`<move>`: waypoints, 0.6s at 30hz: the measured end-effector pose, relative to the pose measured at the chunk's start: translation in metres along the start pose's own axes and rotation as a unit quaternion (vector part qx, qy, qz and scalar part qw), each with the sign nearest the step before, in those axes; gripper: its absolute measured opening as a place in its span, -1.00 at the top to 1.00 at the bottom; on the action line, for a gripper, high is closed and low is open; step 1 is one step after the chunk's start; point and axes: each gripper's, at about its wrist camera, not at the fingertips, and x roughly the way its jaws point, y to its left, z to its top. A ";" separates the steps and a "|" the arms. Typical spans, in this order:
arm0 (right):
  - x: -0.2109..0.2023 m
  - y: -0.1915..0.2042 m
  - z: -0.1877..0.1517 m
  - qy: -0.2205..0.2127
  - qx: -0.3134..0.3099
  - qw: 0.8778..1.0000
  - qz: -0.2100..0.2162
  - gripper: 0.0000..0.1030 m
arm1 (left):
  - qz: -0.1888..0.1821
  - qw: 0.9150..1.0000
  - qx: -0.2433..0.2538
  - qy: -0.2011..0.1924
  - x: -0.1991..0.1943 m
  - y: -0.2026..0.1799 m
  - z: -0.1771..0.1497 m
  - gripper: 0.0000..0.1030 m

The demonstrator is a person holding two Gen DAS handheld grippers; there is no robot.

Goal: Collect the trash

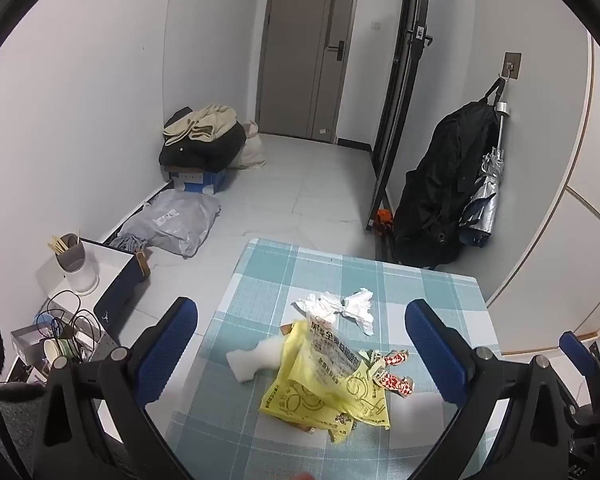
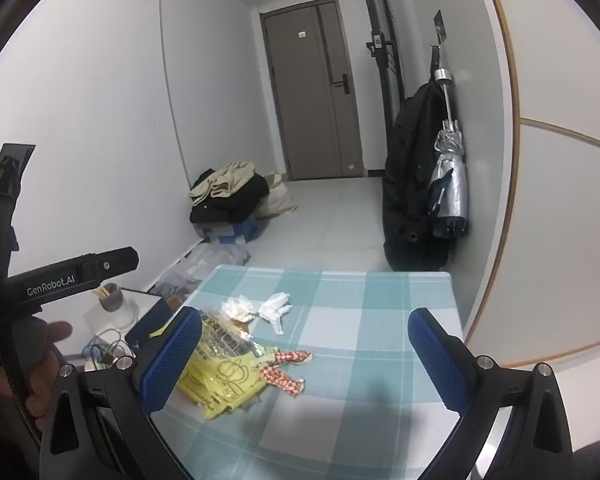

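A table with a teal plaid cloth (image 1: 420,280) holds a small heap of trash. A crumpled yellow plastic bag (image 1: 324,380) lies in the middle, with a white foam scrap (image 1: 252,360) to its left. Red-and-white checkered wrappers (image 1: 396,376) lie on its right and white crumpled tissues (image 1: 340,306) behind it. My left gripper (image 1: 302,308) hangs open above the heap, touching nothing. In the right wrist view my right gripper (image 2: 305,316) is also open and empty over the cloth (image 2: 360,360). The yellow bag (image 2: 220,372) is by its left finger and the wrappers (image 2: 284,372) are between the fingers.
A low side table (image 1: 112,276) with a cup of chopsticks (image 1: 74,264) and tangled cables (image 1: 64,320) stands left of the table. On the floor lie a grey parcel bag (image 1: 172,224) and clothes piled on a blue box (image 1: 200,140). A black coat (image 1: 444,184) and silver umbrella (image 1: 484,196) hang on the right wall.
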 end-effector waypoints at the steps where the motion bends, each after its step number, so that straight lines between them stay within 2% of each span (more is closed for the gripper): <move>1: 0.000 0.001 0.000 0.001 0.000 1.000 -0.001 -1.00 | -0.002 1.000 0.001 0.002 0.000 0.000 0.000 -0.98; 18: 0.003 -0.012 -0.002 0.021 0.028 0.999 -0.019 -1.00 | -0.017 1.000 -0.004 0.005 0.002 0.002 -0.002 -0.98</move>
